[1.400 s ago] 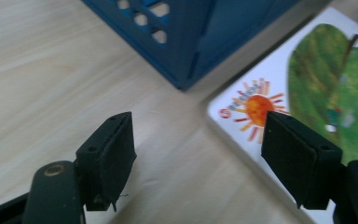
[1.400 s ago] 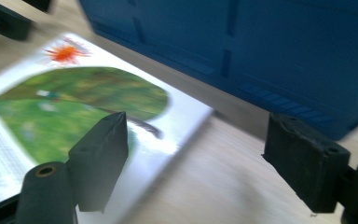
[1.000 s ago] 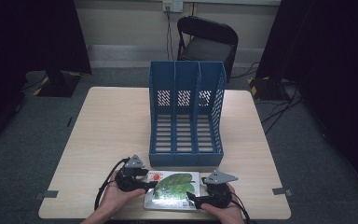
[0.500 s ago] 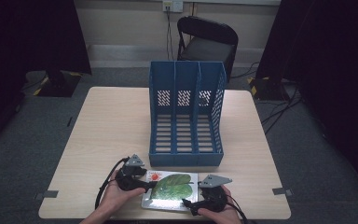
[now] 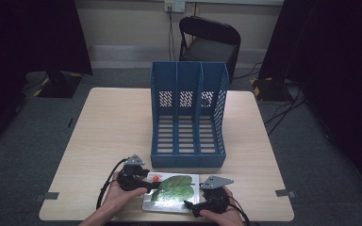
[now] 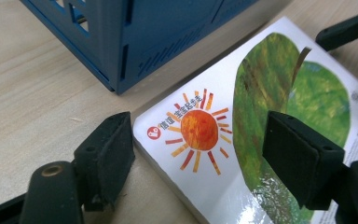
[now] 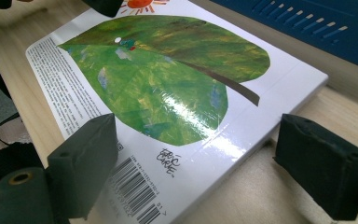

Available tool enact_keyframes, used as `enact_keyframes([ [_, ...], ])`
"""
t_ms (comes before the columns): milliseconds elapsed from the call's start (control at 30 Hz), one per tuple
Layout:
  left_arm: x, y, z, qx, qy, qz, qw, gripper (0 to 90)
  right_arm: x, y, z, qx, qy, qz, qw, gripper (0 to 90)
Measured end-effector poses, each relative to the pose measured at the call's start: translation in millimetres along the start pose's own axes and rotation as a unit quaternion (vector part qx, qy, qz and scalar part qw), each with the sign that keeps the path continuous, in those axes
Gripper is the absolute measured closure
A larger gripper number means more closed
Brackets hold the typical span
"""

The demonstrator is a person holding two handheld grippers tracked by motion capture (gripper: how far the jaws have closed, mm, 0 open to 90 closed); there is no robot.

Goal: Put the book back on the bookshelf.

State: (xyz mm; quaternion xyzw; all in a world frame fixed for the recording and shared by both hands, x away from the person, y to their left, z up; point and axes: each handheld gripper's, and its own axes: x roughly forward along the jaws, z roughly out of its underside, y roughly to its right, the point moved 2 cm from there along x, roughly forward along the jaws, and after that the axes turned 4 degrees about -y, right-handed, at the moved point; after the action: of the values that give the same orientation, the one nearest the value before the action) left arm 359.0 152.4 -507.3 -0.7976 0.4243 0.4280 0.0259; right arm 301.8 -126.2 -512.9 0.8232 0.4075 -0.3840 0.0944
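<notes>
High view first. Near the near edge of the table (image 5: 113, 122), flat on the wood, a book (image 5: 172, 192), with its long axis going left to right, along the front of the rack (image 5: 188, 117). Just far of the book, the rack's open front, close but apart from it. At the book's left end, the left claw (image 5: 148, 182), pointing right onto the far-left corner. At the right end, the right claw (image 5: 192, 207), pointing left at the near-right corner. Both about equally near to the book, one at each short end.

Left gripper view next. Left claw (image 6: 205, 140) moderately wide, jaws just opening, with the sun corner of the book (image 6: 279, 84) between them. One pad beside the short edge, low on the table, the other above the leaf on the cover. No pressing on the book as far as visible, so no hold. Blue rack (image 6: 168, 37) just beyond the corner.

Right gripper view last. Right claw (image 7: 214, 154) wide, jaws also just opened more, around the barcode corner of the book (image 7: 168, 79). One pad over the cover near the barcode, the other over bare wood past the long edge. Again no contact to be seen. Rack (image 7: 307, 23) at the far side.

Judging from this: for a lift, probably better to close across the thickness at a short end, not across the flat cover. Book then to go far, toward a slot of the rack.
</notes>
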Motion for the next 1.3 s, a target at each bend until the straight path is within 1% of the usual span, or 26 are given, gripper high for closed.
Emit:
enact_keyframes([
  [33,0.0,0.0,0.0,0.0,0.0,0.0,1.0,24.6,0.0,0.1,0.0,-0.001,0.0,0.0,1.0,12.3],
  [67,-0.8,-0.7,-0.1,-0.006,0.001,0.005,1.0,24.6,0.0,0.1,0.0,-0.001,0.0,0.0,1.0,12.3],
  [167,-3.0,-1.8,-0.2,-0.016,0.008,0.012,0.9998,24.9,0.2,0.4,0.0,0.001,0.0,-0.001,1.0,12.3],
  [267,-4.6,-2.3,-0.9,-0.019,0.014,0.016,0.9996,24.8,0.2,0.5,-0.1,0.0,0.0,-0.002,1.0,12.3],
  [300,-5.3,-2.3,-1.2,-0.024,0.019,0.019,0.9993,24.8,-0.2,0.9,-0.7,-0.003,-0.004,-0.003,1.0,12.3],
  [400,-8.3,-3.8,-1.6,-0.031,0.022,0.028,0.9989,25.0,-0.8,2.4,-1.5,-0.007,-0.007,-0.008,0.9999,13.0],
  [500,-8.2,-4.3,-1.0,-0.034,0.022,0.027,0.9988,27.1,-0.6,2.6,-1.5,-0.005,-0.006,-0.008,0.9999,13.0],
  [533,-6.9,-4.5,-0.7,-0.034,0.016,0.025,0.999,27.1,-0.6,2.3,-1.5,-0.006,-0.007,-0.007,0.9999,12.9],
  [567,-6.9,-4.5,-0.7,-0.034,0.016,0.025,0.999,27.3,-0.6,2.3,-1.5,-0.006,-0.007,-0.007,0.9999,12.9],
  [633,-5.2,-4.2,0.1,-0.035,0.01,0.021,0.9991,27.0,-0.8,2.3,-1.2,-0.005,-0.008,-0.008,0.9999,12.9],
  [700,-5.5,-4.0,0.0,-0.038,0.012,0.024,0.9989,25.8,-1.2,2.3,-0.8,-0.007,-0.008,-0.01,0.9999,13.0],
  [733,-6.9,-5.1,-0.3,-0.044,0.019,0.032,0.9983,25.4,-1.9,2.2,-0.8,-0.008,-0.009,-0.012,0.9999,13.5],
  [767,-6.9,-5.1,-0.3,-0.044,0.019,0.032,0.9983,25.1,-2.6,2.2,-1.0,-0.009,-0.009,-0.014,0.9998,13.8],
  [800,-8.8,-6.4,-0.6,-0.052,0.029,0.043,0.9973,25.1,-3.4,2.4,-1.0,-0.011,-0.008,-0.014,0.9998,13.8],
  [833,-8.8,-6.4,-0.6,-0.052,0.029,0.043,0.9973,25.2,-4.2,2.5,-0.8,-0.009,-0.008,-0.013,0.9998,13.8],
  [933,-11.4,-6.9,-1.8,-0.056,0.04,0.052,0.9962,25.2,-7.5,1.5,1.9,-0.007,-0.009,-0.015,0.9998,13.8],
  [967,-13.1,-6.9,-2.4,-0.059,0.048,0.058,0.9954,25.2,-8.3,0.5,3.6,-0.007,-0.01,-0.017,0.9998,13.8],
  [1000,-13.1,-6.9,-2.4,-0.059,0.048,0.058,0.9954,25.2,-8.3,0.5,3.6,-0.007,-0.01,-0.017,0.9998,13.8],
  [1067,-13.9,-6.6,-2.9,-0.06,0.052,0.061,0.9949,25.2,-10.1,-2.6,7.7,-0.008,-0.016,-0.026,0.9995,13.8],
  [1167,-15.0,-6.7,-3.1,-0.063,0.054,0.064,0.9944,25.1,-10.6,-4.9,9.5,-0.008,-0.016,-0.025,0.9995,13.5],
  [1200,-16.0,-6.7,-3.3,-0.068,0.061,0.068,0.9935,25.0,-11.2,-8.3,12.2,-0.01,-0.02,-0.025,0.9995,13.2],
  [1233,-16.0,-6.7,-3.3,-0.068,0.061,0.068,0.9935,25.0,-11.5,-10.9,14.1,-0.016,-0.021,-0.018,0.9995,13.3],
  [1267,-16.6,-6.7,-3.3,-0.071,0.063,0.071,0.993,25.0,-12.1,-13.6,15.9,-0.024,-0.022,-0.015,0.9993,12.9],
  [1300,-17.0,-6.8,-3.5,-0.073,0.065,0.074,0.9925,25.0,-12.1,-13.6,15.9,-0.024,-0.022,-0.015,0.9993,12.9],
])
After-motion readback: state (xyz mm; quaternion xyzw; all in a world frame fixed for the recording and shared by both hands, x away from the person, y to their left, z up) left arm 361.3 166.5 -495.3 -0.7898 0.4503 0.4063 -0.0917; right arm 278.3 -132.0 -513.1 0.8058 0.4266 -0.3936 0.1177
